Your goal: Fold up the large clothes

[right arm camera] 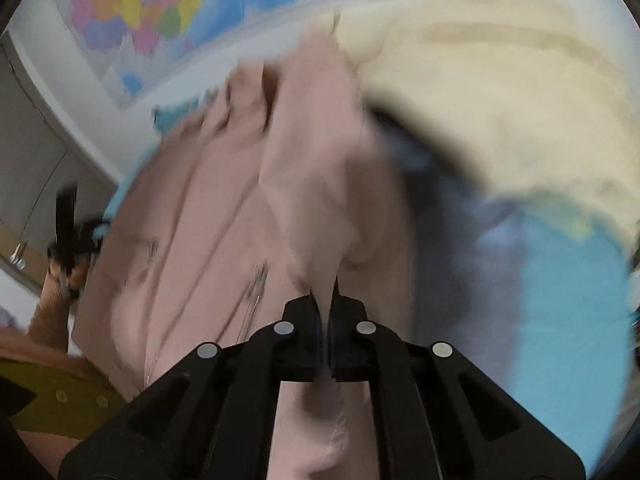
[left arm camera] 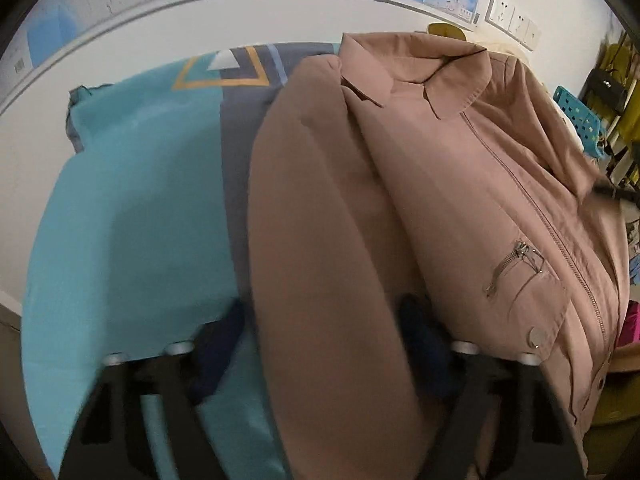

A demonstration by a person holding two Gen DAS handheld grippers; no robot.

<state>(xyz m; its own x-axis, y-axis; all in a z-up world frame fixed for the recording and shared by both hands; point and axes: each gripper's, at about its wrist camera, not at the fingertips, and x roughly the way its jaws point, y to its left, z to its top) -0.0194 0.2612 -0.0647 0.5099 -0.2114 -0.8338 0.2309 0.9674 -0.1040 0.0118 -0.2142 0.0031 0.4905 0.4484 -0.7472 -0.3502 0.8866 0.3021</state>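
A dusty-pink zip jacket [left arm camera: 460,168] lies front up on a teal bed sheet [left arm camera: 132,208], collar toward the wall. Its left sleeve [left arm camera: 332,264] runs down between the blue pads [left arm camera: 216,352] of my left gripper [left arm camera: 320,312], whose jaws stand wide on either side of it; I see no squeeze on the cloth. In the right wrist view my right gripper [right arm camera: 326,304] is shut on a lifted fold of the same jacket [right arm camera: 208,208], and the cloth rises in a ridge from the fingertips. The picture there is blurred.
A cream quilt [right arm camera: 500,100] is heaped at the head of the bed. A map [right arm camera: 140,12] hangs on the white wall. A teal perforated basket [left arm camera: 580,120] and wall sockets [left arm camera: 516,20] are at the right. A hand in a ribbed sleeve [right arm camera: 52,292] is at the left.
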